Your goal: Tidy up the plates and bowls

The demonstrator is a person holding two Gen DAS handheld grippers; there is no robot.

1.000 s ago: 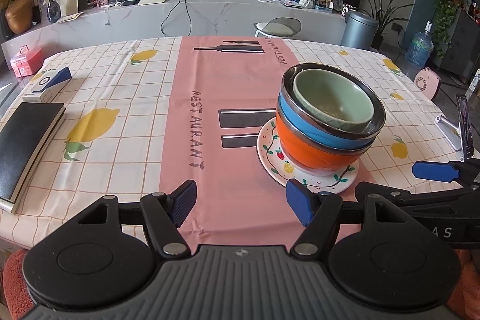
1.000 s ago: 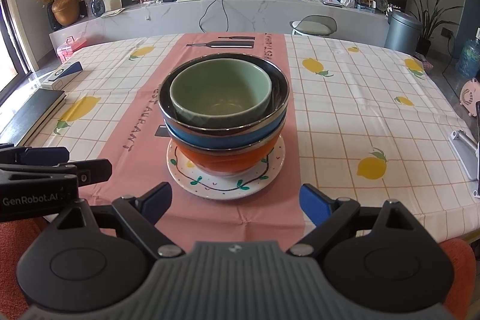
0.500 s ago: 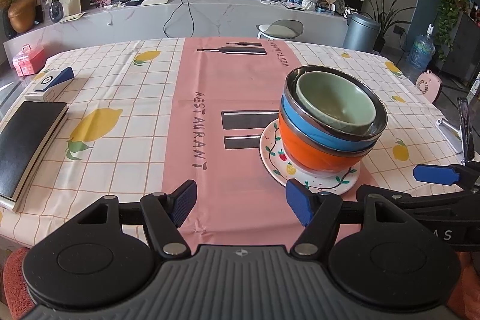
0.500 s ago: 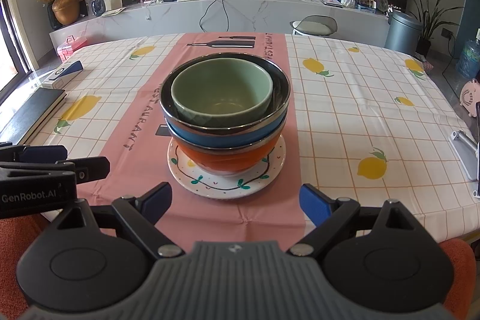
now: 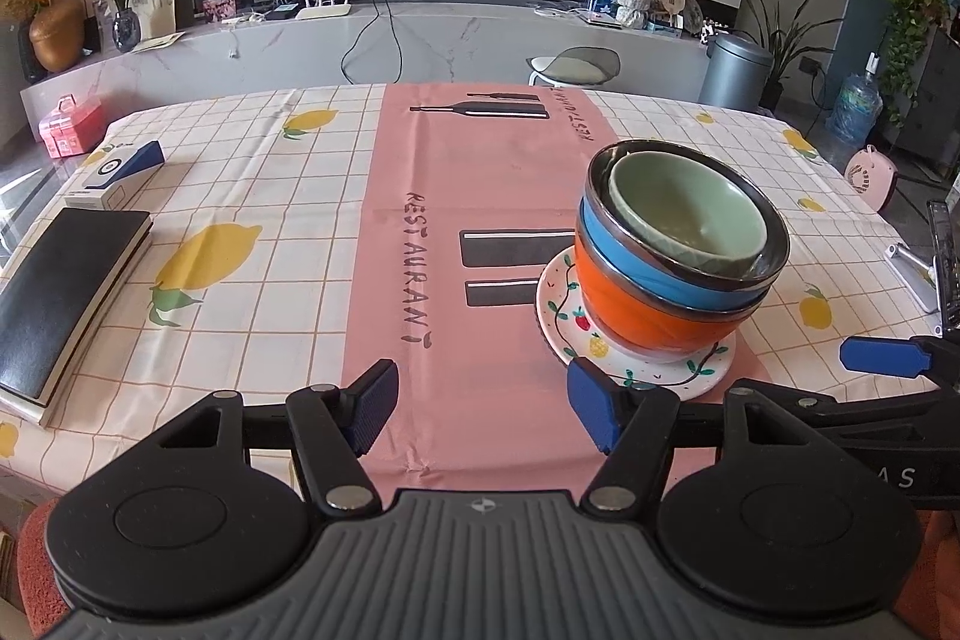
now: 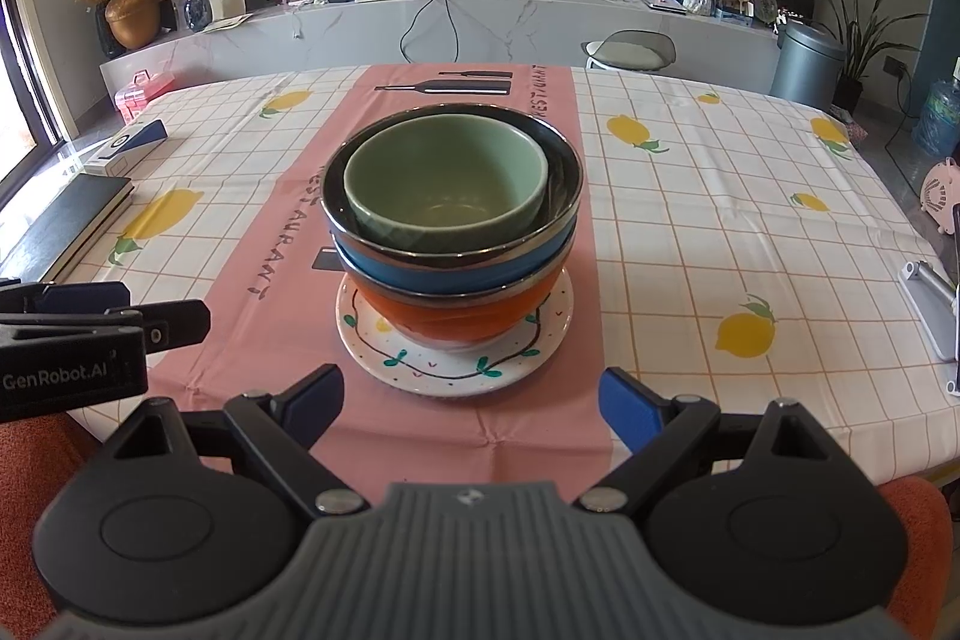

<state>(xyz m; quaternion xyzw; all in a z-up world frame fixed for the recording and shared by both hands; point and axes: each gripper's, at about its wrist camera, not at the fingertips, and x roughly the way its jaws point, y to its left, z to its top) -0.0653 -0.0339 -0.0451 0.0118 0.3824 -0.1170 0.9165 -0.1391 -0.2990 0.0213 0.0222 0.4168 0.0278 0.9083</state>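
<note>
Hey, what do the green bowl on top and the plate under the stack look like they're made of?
Green bowl: likely glazed ceramic, with a thick rim and soft sheen. Plate: probably glazed ceramic too, glossy white with painted vines and fruit; melamine can't be ruled out.

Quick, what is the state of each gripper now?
Left gripper: jaws closing slowly, still wide, nothing between them.
Right gripper: open, holding nothing.

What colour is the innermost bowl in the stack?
Pale green bowl, clearest in the right wrist view.
</note>
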